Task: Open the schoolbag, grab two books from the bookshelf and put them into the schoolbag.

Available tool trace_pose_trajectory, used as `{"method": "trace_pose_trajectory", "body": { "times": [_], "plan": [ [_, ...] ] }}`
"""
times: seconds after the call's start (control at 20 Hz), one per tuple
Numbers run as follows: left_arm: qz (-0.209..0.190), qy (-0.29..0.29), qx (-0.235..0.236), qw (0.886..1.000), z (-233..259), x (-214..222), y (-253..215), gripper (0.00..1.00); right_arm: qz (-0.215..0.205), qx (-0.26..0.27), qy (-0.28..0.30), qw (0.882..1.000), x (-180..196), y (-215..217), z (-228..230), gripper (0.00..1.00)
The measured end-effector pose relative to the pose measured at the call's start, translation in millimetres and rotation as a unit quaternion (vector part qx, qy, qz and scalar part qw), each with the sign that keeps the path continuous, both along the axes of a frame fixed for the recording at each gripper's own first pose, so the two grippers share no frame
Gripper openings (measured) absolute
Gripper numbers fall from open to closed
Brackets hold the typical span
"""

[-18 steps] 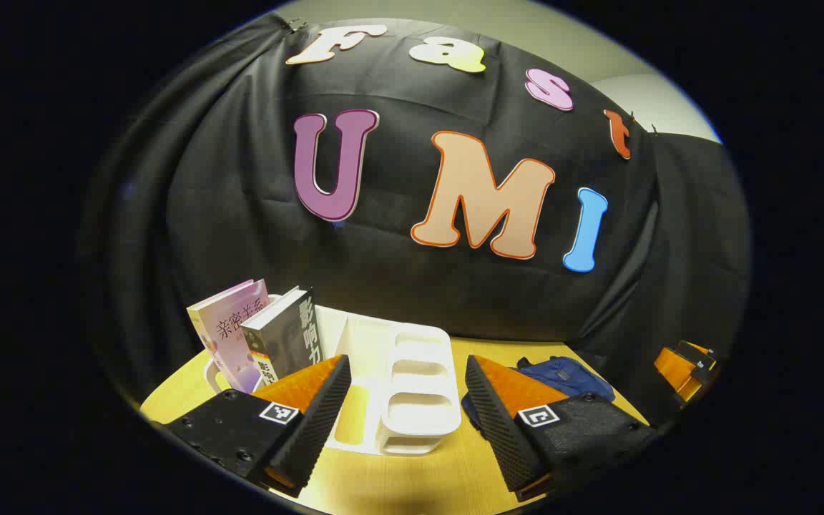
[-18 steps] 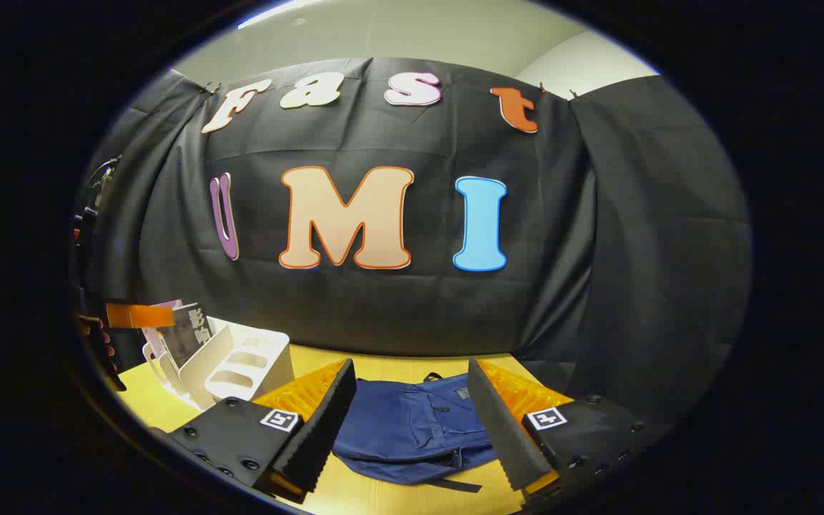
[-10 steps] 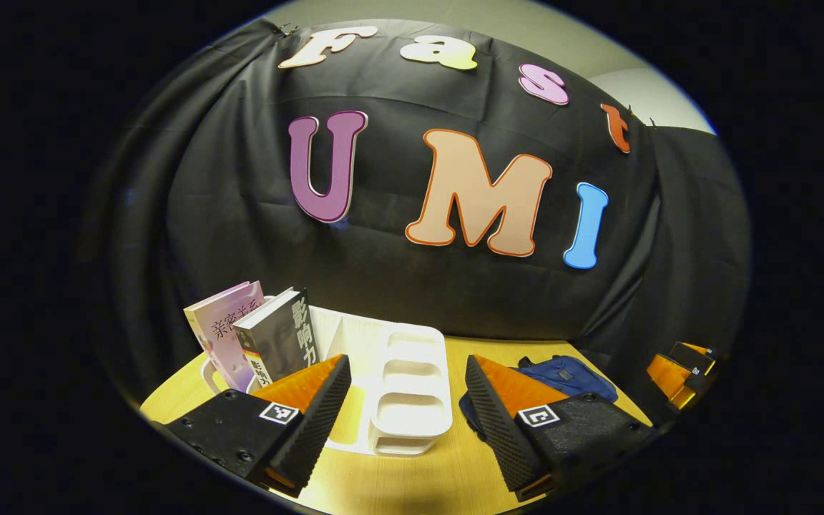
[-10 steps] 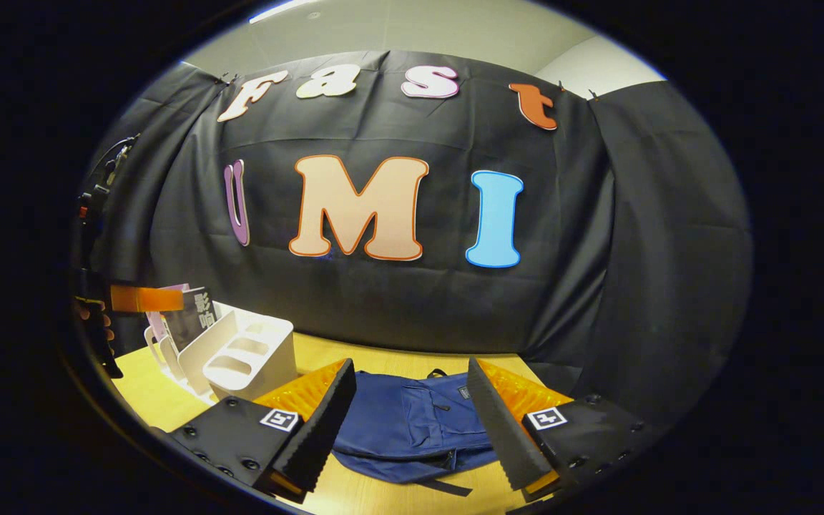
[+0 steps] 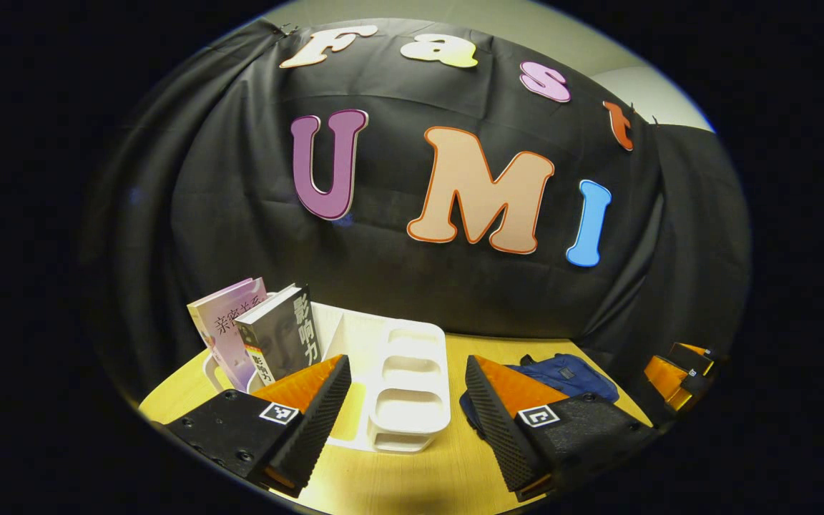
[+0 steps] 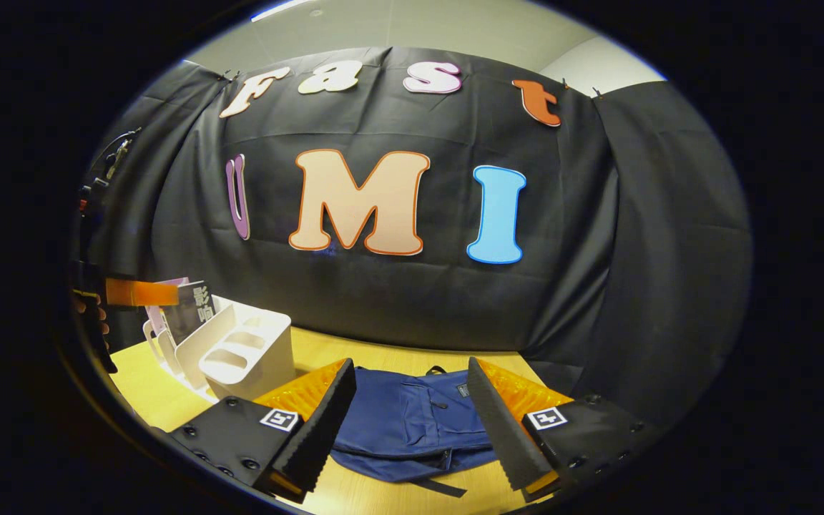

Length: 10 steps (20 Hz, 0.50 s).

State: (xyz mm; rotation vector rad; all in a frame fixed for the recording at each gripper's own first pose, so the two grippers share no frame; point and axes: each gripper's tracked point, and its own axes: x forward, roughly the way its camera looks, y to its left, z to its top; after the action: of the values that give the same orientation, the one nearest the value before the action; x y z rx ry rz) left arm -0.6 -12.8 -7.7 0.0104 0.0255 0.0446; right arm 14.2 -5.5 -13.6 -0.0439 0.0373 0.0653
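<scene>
A white bookshelf [image 5: 408, 386] stands on the wooden table ahead of my left gripper [image 5: 407, 408], which is open with nothing between its fingers. Two books lean in the shelf's left end: a pink one [image 5: 222, 330] and a dark one [image 5: 283, 342]. The blue schoolbag [image 6: 412, 422] lies flat on the table, zipped closed, just beyond my right gripper [image 6: 410, 422], also open and empty. In the left gripper view the schoolbag [image 5: 562, 373] shows to the right, with the right gripper [image 5: 678, 370] at the far right edge. The right gripper view has the bookshelf [image 6: 237, 352] at left and the left gripper [image 6: 133, 293] with a hand at the far left.
The yellow wooden table [image 5: 412, 479] is backed closely by the black cloth wall. Bare tabletop [image 6: 154, 390] lies between the bookshelf and the near edge.
Both views shifted slightly: the right gripper tipped up and edged toward the schoolbag, and the left gripper drifted a little relative to the bookshelf. Both stayed open.
</scene>
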Motion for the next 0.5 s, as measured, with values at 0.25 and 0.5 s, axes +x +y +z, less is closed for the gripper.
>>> {"method": "trace_pose_trajectory", "body": {
  "times": [0.25,0.5],
  "plan": [
    [0.006,0.005,-0.007,1.0,-1.7,-1.2,3.4,0.95,-0.001,-0.003,0.004,1.0,-0.8,0.8,-2.1,0.98],
    [0.006,0.011,-0.011,1.0,-5.6,-5.4,10.5,0.95,0.0,-0.035,0.019,0.999,-0.7,4.5,-19.2,0.97]
  ]
}}
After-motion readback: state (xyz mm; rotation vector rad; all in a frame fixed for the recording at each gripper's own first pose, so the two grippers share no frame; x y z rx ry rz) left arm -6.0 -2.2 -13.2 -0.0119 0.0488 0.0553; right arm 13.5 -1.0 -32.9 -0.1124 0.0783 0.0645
